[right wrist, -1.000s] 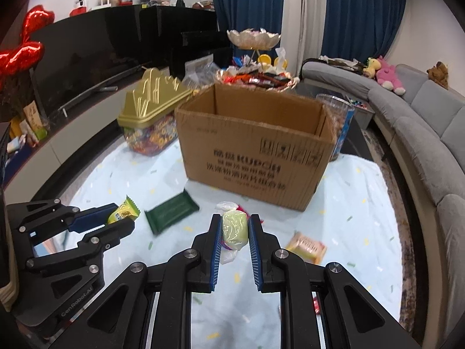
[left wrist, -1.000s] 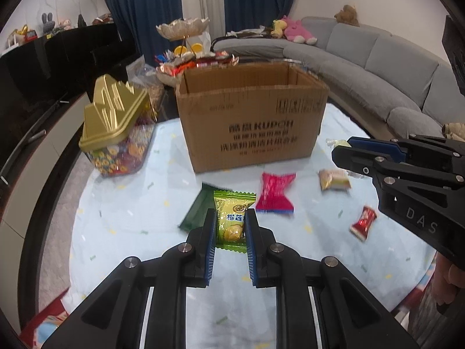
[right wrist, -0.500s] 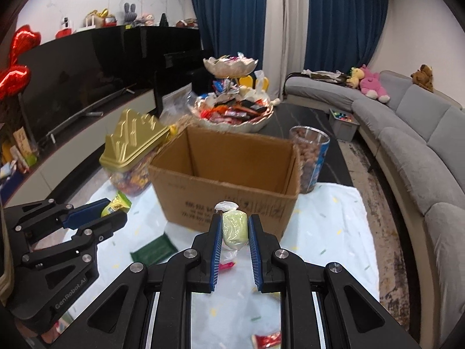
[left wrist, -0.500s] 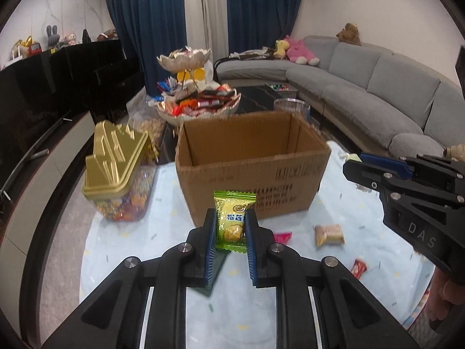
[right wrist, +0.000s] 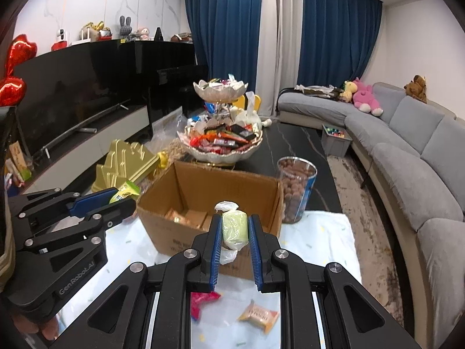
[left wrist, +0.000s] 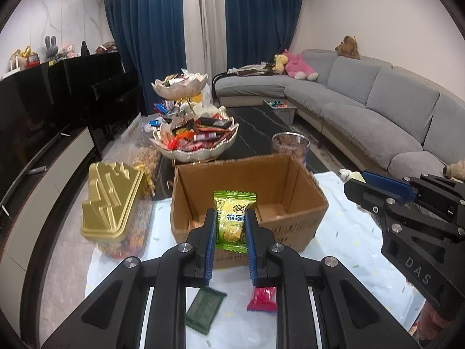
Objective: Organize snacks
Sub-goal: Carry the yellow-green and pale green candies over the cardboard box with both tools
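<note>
My left gripper (left wrist: 231, 218) is shut on a green-and-yellow snack packet (left wrist: 234, 218), held above the near wall of the open cardboard box (left wrist: 290, 226). My right gripper (right wrist: 234, 226) is shut on a pale green wrapped candy (right wrist: 234, 228), held just before the box (right wrist: 180, 232), which holds a few packets. Each gripper shows in the other's view: the right one (left wrist: 357, 181) at the right, the left one (right wrist: 122, 196) at the left. On the cloth below lie a dark green packet (left wrist: 205, 309), a pink packet (left wrist: 263, 299) and an orange biscuit packet (right wrist: 258, 315).
A gold-lidded candy jar (left wrist: 113, 203) stands left of the box. Behind it are a tiered bowl of sweets (left wrist: 197, 136) and a clear jar of brown snacks (right wrist: 296, 189). A grey sofa (left wrist: 377, 116) runs along the right, a dark TV unit (left wrist: 43, 133) along the left.
Both grippers have risen and moved forward with their snacks, from low over the cloth to the level of the box's open top. The box interior now shows.
</note>
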`<action>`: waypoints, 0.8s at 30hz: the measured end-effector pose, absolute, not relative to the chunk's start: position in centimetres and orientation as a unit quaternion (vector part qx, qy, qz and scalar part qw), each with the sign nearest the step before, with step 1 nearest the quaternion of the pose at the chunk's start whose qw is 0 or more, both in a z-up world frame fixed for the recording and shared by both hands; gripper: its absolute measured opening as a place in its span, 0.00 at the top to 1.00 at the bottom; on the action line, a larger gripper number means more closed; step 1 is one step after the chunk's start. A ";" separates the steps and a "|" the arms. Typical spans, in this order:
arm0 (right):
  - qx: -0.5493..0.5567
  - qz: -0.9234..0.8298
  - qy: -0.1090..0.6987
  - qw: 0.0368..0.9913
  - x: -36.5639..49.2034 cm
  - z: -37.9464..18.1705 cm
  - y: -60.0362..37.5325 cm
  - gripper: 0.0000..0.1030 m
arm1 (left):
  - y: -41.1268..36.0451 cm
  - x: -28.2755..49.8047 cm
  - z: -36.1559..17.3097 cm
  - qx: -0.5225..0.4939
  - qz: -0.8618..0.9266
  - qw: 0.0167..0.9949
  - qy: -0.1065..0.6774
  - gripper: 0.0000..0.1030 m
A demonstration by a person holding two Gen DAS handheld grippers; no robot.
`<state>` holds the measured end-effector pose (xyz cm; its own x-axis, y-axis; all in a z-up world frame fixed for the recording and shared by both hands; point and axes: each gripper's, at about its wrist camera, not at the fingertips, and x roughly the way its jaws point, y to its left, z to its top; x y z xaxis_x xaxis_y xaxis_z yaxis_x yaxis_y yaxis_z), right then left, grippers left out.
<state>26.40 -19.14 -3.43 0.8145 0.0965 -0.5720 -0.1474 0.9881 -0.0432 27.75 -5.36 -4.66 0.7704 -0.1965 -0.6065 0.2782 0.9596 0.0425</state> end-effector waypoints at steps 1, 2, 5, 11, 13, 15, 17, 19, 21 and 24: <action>-0.044 0.064 0.295 0.952 26.6 -3.2 -19.2 0.81 | -5.4 28.2 -4.4 0.065 -0.127 0.939 0.313 0.81; -0.045 0.064 0.293 0.953 26.8 -3.0 -19.2 0.81 | -5.5 28.5 -4.2 0.065 -0.127 0.940 0.311 0.81; -0.047 0.062 0.288 0.954 27.5 -2.5 -19.1 0.81 | -5.7 29.3 -3.7 0.064 -0.127 0.941 0.308 0.81; -0.044 0.059 0.284 0.956 29.0 -1.9 -19.3 0.81 | -6.1 31.1 -3.2 0.067 -0.128 0.942 0.304 0.81; -0.043 0.057 0.282 0.957 29.5 -1.8 -19.5 0.81 | -6.2 31.9 -3.1 0.069 -0.128 0.942 0.303 0.81; -0.044 0.056 0.281 0.957 30.0 -1.7 -19.5 0.81 | -6.3 32.3 -3.1 0.069 -0.128 0.942 0.303 0.81; -0.045 0.056 0.279 0.957 30.4 -1.5 -19.7 0.81 | -6.4 33.0 -3.1 0.069 -0.130 0.941 0.304 0.81; -0.045 0.056 0.278 0.958 30.9 -1.5 -19.6 0.81 | -6.6 33.5 -3.1 0.071 -0.130 0.941 0.303 0.81; -0.046 0.055 0.279 0.958 31.4 -1.6 -19.7 0.81 | -6.7 34.1 -3.2 0.072 -0.130 0.941 0.304 0.81; -0.046 0.055 0.282 0.957 32.3 -1.8 -19.7 0.81 | -6.9 35.2 -3.4 0.072 -0.130 0.940 0.308 0.81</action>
